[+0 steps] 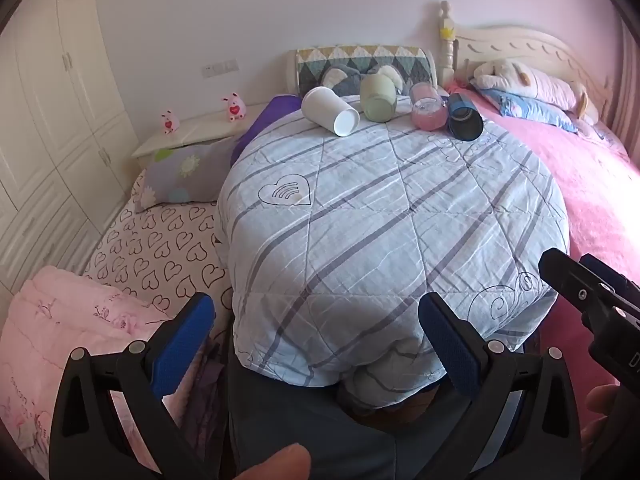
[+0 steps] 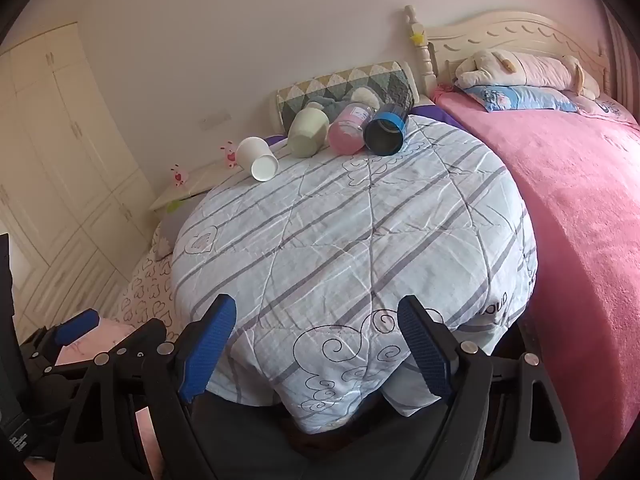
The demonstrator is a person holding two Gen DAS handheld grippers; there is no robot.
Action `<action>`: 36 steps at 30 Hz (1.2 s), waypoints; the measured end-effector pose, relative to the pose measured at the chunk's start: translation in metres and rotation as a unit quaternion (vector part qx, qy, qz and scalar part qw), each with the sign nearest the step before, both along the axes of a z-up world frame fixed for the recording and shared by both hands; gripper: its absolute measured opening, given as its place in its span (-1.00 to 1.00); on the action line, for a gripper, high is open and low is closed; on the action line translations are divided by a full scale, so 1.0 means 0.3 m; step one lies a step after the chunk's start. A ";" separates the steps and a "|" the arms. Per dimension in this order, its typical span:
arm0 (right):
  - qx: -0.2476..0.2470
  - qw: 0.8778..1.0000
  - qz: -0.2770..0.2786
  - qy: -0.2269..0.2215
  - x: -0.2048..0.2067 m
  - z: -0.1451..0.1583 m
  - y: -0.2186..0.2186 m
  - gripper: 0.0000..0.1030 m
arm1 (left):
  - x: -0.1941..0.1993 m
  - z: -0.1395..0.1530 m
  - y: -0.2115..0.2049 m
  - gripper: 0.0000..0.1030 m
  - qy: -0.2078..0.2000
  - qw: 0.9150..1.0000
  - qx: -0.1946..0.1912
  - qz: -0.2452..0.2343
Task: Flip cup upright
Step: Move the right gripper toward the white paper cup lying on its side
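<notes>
Item: four cups lying on their sides in a row at the far edge of a quilt-covered desk: white paper cup, green cup, pink cup, blue cup.

Left gripper and right gripper: fingers spread wide, empty, at the near edge, well apart from the cups.

Handling note: likely approach stage. Which cup is meant cannot be told. Grip a cup across its wall near mid-body, rotate gently; soft quilt may let it topple.
</notes>
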State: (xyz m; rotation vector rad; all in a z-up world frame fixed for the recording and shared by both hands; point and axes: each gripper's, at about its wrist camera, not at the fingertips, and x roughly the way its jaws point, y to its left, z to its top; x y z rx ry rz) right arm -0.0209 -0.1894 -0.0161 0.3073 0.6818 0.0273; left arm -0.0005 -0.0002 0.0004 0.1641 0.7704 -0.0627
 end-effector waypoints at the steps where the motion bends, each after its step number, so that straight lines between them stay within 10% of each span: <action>1: 0.000 1.000 0.000 0.000 0.000 0.001 0.001 0.63 | 0.002 -0.001 0.002 1.00 0.005 1.000 -0.005 -0.001; 17: -0.030 0.999 0.027 -0.001 0.086 0.056 0.024 0.63 | 0.088 0.024 0.010 1.00 0.008 1.000 0.007 0.011; 36: -0.055 0.994 0.057 0.077 0.474 0.132 0.045 0.63 | 0.503 0.097 0.042 1.00 0.064 0.997 -0.015 0.047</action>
